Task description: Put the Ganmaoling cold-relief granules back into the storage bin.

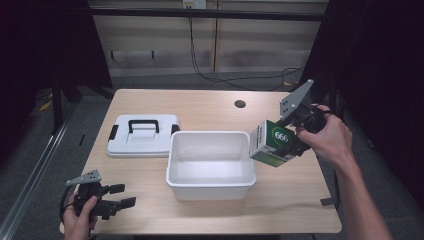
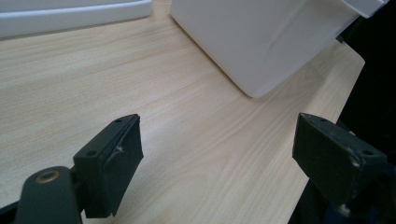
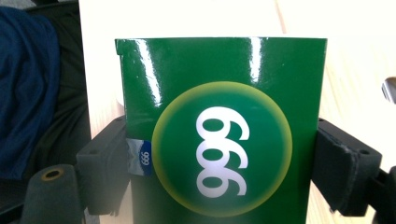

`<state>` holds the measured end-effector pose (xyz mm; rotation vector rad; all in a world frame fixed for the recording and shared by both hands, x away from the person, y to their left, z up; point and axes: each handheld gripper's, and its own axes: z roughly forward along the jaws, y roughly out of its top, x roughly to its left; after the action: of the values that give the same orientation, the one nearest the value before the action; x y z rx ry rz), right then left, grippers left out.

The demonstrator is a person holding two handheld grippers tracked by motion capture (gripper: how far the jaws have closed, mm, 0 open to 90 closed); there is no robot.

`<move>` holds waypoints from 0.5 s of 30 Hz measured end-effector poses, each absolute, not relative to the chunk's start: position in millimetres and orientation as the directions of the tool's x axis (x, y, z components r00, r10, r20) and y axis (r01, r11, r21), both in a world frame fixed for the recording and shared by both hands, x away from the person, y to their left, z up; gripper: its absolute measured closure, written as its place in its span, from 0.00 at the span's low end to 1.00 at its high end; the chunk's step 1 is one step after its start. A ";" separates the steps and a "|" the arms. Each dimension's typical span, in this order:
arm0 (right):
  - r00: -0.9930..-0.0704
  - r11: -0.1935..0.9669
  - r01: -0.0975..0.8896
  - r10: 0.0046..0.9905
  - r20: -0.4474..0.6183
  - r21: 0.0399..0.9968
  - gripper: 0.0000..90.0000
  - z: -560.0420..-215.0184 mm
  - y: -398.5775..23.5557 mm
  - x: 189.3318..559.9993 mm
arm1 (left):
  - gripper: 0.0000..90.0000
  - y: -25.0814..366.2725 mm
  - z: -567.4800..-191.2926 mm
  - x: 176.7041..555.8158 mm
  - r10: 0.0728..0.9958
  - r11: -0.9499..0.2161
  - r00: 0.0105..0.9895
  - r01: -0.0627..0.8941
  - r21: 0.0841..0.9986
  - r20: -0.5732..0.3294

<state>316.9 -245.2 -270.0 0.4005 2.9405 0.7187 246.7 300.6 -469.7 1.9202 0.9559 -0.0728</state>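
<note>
Right claw [image 1: 286,150] clamps a green box [image 1: 270,143], tilted, just beside the white tub's [image 1: 210,186] rim. Left claw [image 1: 122,196] rests spread and empty on the surface [image 1: 150,205], tub ahead of it.

Green box [image 3: 219,135]: white "666" in circle.

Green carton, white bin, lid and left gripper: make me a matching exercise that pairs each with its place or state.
Things:
1. green carton
2. white bin
3. white lid with black handle
4. left gripper

Places or states:
A. lies flat on the table, left of the bin
B. clamped between the right gripper's jaws, at the bin's right rim
C. open and holding nothing, low at the table's near left corner
D. stands open in the middle of the table

Pairs: 1-B, 2-D, 3-A, 4-C
</note>
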 end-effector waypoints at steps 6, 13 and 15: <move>-0.965 0.858 0.224 0.262 -0.020 0.462 0.18 -264.3 -233.3 323.5 | 0.18 300.5 -469.9 247.2 0.587 -0.244 0.693 0.644 0.725 -0.418; -0.972 0.865 0.198 0.235 -0.023 0.462 0.18 -259.1 -210.0 333.6 | 0.18 301.2 -469.6 246.9 0.586 -0.238 0.693 0.643 0.728 -0.421; -0.973 0.871 0.187 0.228 -0.037 0.454 0.18 -259.7 -205.1 335.4 | 0.18 301.4 -469.5 247.0 0.587 -0.238 0.692 0.643 0.728 -0.420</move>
<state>335.4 -205.1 -259.7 0.3277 2.9517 0.7030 247.0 301.4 -469.5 1.9200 0.9550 -0.0719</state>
